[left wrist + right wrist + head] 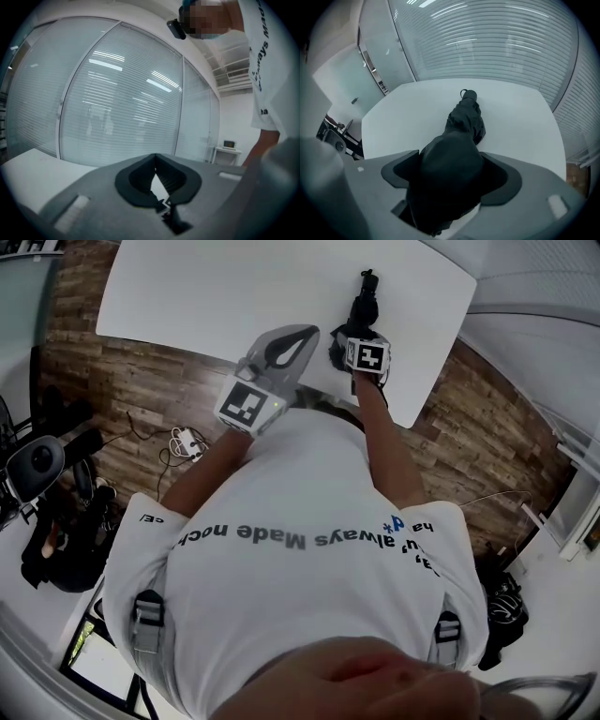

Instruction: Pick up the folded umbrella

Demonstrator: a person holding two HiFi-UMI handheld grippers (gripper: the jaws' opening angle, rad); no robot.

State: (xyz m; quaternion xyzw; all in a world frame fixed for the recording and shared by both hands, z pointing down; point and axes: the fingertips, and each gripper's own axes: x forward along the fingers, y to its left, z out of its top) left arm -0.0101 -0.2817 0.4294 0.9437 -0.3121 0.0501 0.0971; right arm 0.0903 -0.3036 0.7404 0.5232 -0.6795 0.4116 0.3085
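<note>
Both grippers hold nothing: the left gripper point(164, 204) is closed, while the right gripper point(449, 180) gapes wide astride the near end of the umbrella point(465, 116) lying on the surface point(520, 123), so the grasp looks imminent, needing a squeeze, then a lift.

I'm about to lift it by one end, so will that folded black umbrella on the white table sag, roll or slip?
The folded umbrella probably stays stiff along its length, since it lies straight on the table. Its loose, bunched fabric may squash and slide in a grip. It looks rumpled rather than round, so rolling seems unlikely.
</note>
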